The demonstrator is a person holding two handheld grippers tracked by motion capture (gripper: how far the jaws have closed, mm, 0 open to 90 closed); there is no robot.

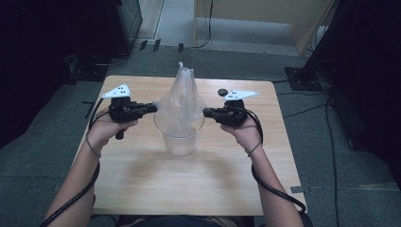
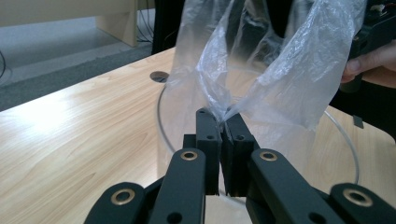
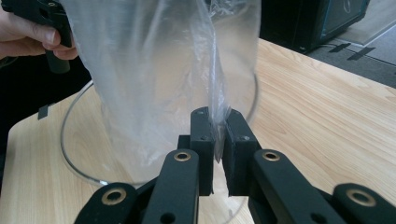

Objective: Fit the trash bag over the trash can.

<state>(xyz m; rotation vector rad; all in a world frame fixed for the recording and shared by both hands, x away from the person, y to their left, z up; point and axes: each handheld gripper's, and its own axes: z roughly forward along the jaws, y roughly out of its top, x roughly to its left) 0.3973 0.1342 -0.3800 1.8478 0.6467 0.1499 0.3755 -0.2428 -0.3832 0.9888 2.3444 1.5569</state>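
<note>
At the near edge of the wooden table (image 1: 142,189) the person's two forearms come in, each hand holding a gripper. Between them, about mid-table, stands a clear glass container (image 1: 179,139) with a round rim. A thin clear plastic bag (image 1: 182,97) rises out of it into a peak above the rim. The left gripper (image 1: 155,107) sits at the left of the rim, its jaws closed on a pinch of the bag's left edge; in the left gripper view the plastic bunches between the two black pads (image 2: 208,130). The right gripper (image 1: 205,112) sits at the right of the rim, its jaws clamped on the bag's right edge. Just beyond the right gripper a small dark round hole (image 1: 222,91) shows in the tabletop. Farther off lie grey floor and a pale wooden panel (image 1: 265,12).
</note>
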